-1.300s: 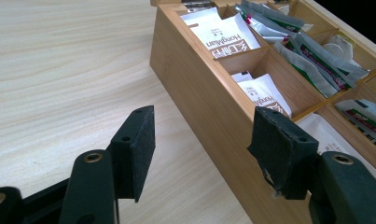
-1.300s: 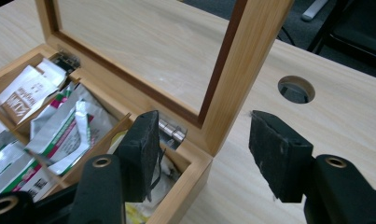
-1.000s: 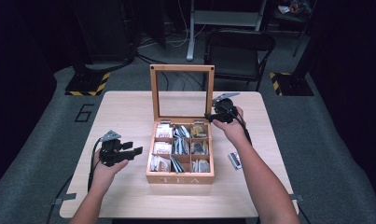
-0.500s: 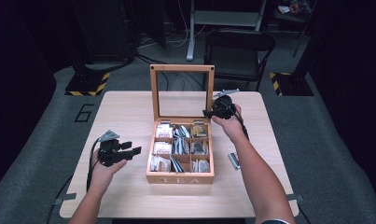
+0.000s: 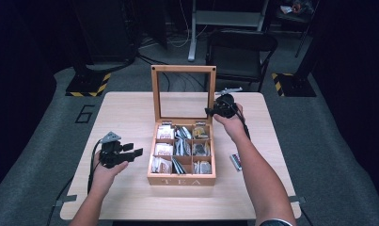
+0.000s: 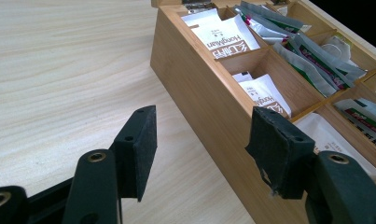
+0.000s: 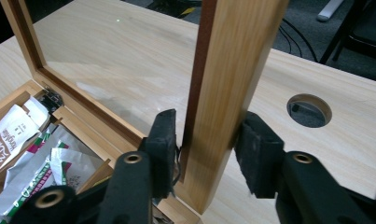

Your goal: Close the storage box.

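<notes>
A wooden tea box (image 5: pixel 180 180) stands mid-table with its glass lid (image 5: pixel 182 69) upright. Tea bags (image 5: pixel 164 133) fill its compartments. My right gripper (image 5: pixel 210 111) straddles the right side of the lid's frame (image 7: pixel 223 93). Its jaws have just been closing with the wood between them. The right pad sits at the wood, while a slim gap shows at the left pad (image 7: pixel 164 140). My left gripper (image 5: pixel 133 153) hovers open and empty just left of the box. In the left gripper view, the left gripper (image 6: pixel 202 144) points along the box's side wall (image 6: pixel 199 84), past white tea bags (image 6: pixel 223 37).
A small packet (image 5: pixel 235 161) lies on the table (image 5: pixel 126 113) right of the box, beside my right forearm. A round hole (image 7: pixel 309 110) is cut in the tabletop beyond the lid. A black chair (image 5: pixel 241 47) stands behind the table.
The right gripper has edged slightly in toward the lid's right frame. The left hand and gripper have stayed where they were.
</notes>
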